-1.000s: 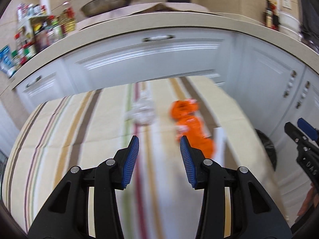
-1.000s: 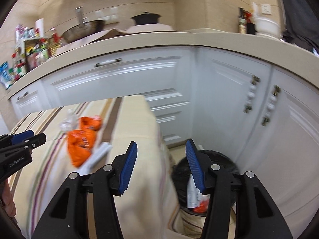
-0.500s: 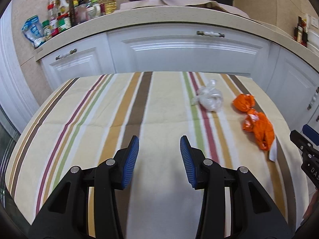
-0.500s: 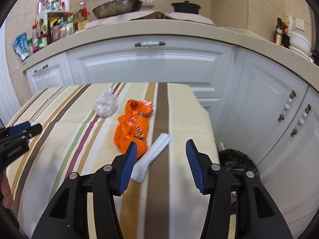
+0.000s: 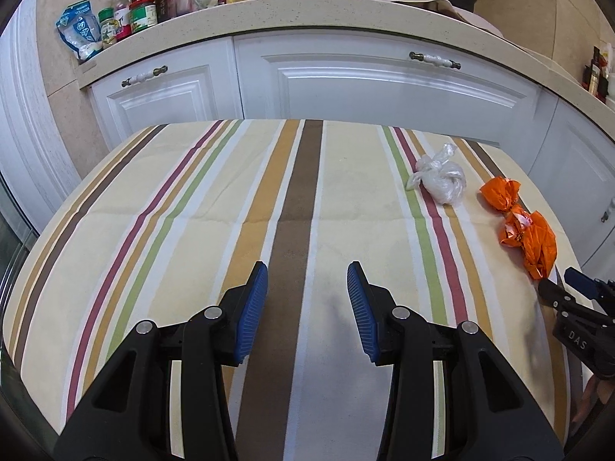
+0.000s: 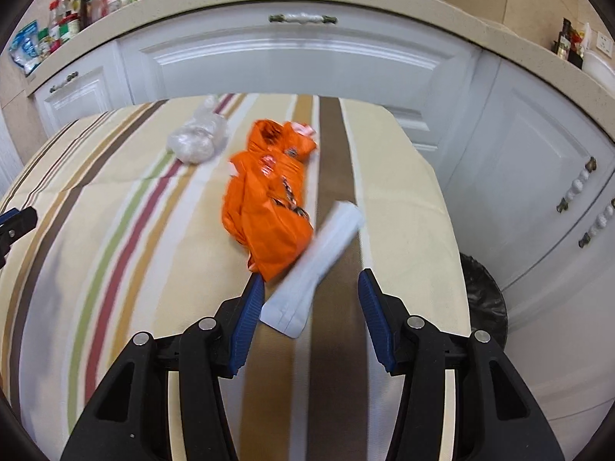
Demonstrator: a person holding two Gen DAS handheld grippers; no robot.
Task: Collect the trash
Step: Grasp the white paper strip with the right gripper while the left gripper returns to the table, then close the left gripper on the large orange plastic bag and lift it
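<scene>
A crumpled orange wrapper [image 6: 269, 207] lies on the striped tablecloth [image 6: 115, 230], with a flat white packet [image 6: 315, 265] beside it and a clear plastic ball [image 6: 196, 138] further back. My right gripper [image 6: 309, 292] is open and empty, hovering right over the near end of the white packet. My left gripper [image 5: 307, 280] is open and empty over the bare middle of the cloth. In the left wrist view the plastic ball [image 5: 440, 178] and the orange wrapper [image 5: 526, 230] lie at the right, and the right gripper [image 5: 565, 292] shows beside the wrapper.
A bin with a black liner [image 6: 484, 303] stands on the floor past the table's right edge. White cabinets [image 5: 365, 84] and a counter with bottles and jars [image 5: 153, 0] run behind the table.
My right gripper swung from over the bin to the table and closed in on the white packet. My left gripper turned left, so the trash now sits at its right.
</scene>
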